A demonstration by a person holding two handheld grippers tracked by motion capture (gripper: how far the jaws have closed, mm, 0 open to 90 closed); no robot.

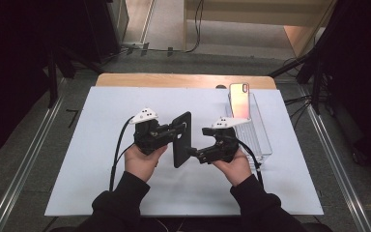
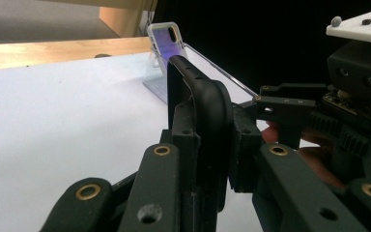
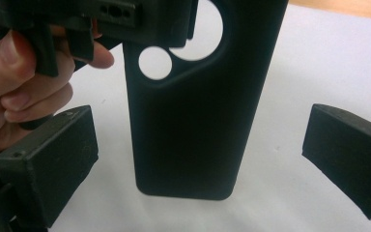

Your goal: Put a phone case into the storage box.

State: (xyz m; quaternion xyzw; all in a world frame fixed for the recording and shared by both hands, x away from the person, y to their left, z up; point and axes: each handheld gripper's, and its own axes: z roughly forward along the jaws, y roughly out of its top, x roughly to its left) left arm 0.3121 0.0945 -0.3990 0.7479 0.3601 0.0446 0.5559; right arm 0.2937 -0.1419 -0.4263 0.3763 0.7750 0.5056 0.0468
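High view: our left gripper [image 1: 174,129] clamps black phone case [image 1: 182,139] w/ jaws tight; right gripper [image 1: 193,151] jaws wide, unclamped beside it.

Black sleeves on both arms. My left gripper [image 1: 174,129] and right gripper [image 1: 196,151]: black bodies, brass-ringed screws, white three-cornered top plates, black cables trailing. Fingers [image 3: 48,164] blocky, black.

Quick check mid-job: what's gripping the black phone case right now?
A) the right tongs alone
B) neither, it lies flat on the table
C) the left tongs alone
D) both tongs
C: the left tongs are clamped on the camera-hole end of the black phone case, while the right tongs stand open on either side of its lower end, pads clear of it.
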